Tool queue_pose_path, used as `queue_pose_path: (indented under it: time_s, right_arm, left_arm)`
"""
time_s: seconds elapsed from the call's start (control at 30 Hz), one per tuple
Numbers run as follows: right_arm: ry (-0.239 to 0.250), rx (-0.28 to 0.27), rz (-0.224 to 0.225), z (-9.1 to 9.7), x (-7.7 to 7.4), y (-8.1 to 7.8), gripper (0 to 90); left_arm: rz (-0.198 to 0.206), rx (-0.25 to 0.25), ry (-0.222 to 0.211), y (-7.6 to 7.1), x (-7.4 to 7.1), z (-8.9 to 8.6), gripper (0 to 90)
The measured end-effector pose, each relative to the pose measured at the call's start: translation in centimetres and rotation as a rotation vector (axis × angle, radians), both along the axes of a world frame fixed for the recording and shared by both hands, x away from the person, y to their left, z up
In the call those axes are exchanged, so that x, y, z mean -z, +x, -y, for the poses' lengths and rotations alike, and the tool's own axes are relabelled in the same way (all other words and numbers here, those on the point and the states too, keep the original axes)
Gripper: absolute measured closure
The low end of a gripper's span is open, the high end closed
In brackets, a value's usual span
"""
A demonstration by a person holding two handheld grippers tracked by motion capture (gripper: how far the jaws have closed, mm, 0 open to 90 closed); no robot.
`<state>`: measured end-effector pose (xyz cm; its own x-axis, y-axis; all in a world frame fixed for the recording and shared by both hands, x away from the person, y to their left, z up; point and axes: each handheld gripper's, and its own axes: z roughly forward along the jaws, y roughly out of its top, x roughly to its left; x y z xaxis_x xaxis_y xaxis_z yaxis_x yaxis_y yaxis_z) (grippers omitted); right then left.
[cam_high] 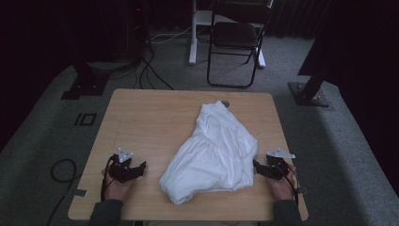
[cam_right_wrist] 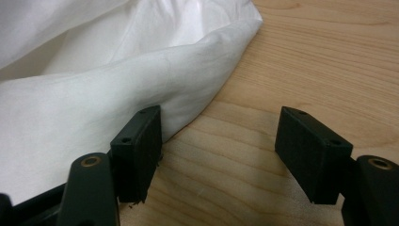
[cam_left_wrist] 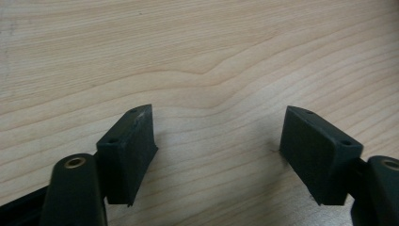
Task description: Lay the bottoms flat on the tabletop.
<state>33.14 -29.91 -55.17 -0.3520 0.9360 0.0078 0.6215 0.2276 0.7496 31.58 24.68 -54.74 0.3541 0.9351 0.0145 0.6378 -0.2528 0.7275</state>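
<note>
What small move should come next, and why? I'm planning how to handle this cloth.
Probably ease the right gripper sideways onto the white cloth edge, then close: its jaws stand open over bare table, one beside the cloth's hem.

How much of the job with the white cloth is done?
Nothing looks done: the crumpled white cloth garment lies in a heap on the light wooden table. The right gripper is open at the cloth's edge, one jaw beside the fabric, nothing gripped. The left gripper is open over bare wood. Grabbing and sorting the cloth is probably all left.
</note>
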Motion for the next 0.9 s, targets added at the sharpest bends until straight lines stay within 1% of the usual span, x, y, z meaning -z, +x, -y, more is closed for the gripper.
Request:
queue_pose_path:
  time_s: [0.13, 0.3, 0.33, 0.4, 0.43, 0.47, 0.5, 0.53, 0.6, 0.7, 0.77, 0.8, 0.9]
  right_arm:
    - [0.0, 0.0, 0.001, 0.0, 0.0, 0.0, 31.7]
    - [0.0, 0.0, 0.0, 0.0, 0.0, 0.0, 31.8]
    - [0.0, 0.002, 0.0, 0.0, 0.0, 0.0, 31.8]
    - [0.0, 0.003, 0.0, 0.0, 0.0, 0.0, 31.7]
    - [0.0, 0.003, 0.0, 0.0, 0.0, 0.0, 31.7]
    - [0.0, 0.003, 0.0, 0.0, 0.0, 0.0, 31.8]
    - [0.0, 0.002, 0.0, 0.0, 0.0, 0.0, 31.8]
    - [0.0, 0.002, 0.0, 0.0, 0.0, 0.0, 31.8]
    - [0.0, -0.001, 0.0, 0.0, 0.0, 0.0, 31.7]
    - [-0.001, -0.004, 0.001, 0.0, 0.0, -0.1, 31.8]
    - [0.0, -0.005, 0.001, -0.1, 0.0, -0.1, 31.7]
    - [0.0, -0.007, 0.001, -0.1, 0.0, -0.1, 31.7]
    - [-0.001, -0.007, 0.0, -0.1, 0.0, -0.2, 31.9]
  left_arm:
    - [0.0, 0.002, 0.001, 0.0, 0.0, 0.0, 25.5]
    - [0.0, 0.0, 0.0, 0.0, 0.0, 0.0, 26.5]
    - [0.006, 0.005, -0.005, 0.0, 0.0, 0.0, 30.8]
    - [0.011, 0.019, -0.009, 0.0, 0.0, 0.0, 35.1]
    - [0.011, 0.02, -0.012, 0.1, -0.1, 0.1, 36.8]
    - [0.002, 0.02, -0.011, 0.1, -0.2, 0.1, 39.3]
    - [-0.015, 0.028, -0.022, 0.2, -0.4, 0.2, 44.2]
    - [-0.015, 0.041, -0.033, 0.1, -0.7, 0.4, 47.0]
    - [0.0, 0.074, -0.03, -0.1, -1.4, 0.9, 47.9]
    - [0.021, 0.127, -0.045, -0.1, -2.6, 1.9, 50.7]
    - [0.021, 0.127, -0.045, -0.1, -2.6, 1.9, 51.6]
    - [0.031, 0.162, -0.044, 0.1, -3.5, 2.9, 52.6]
    - [0.039, 0.196, -0.041, 0.5, -4.3, 4.0, 54.4]
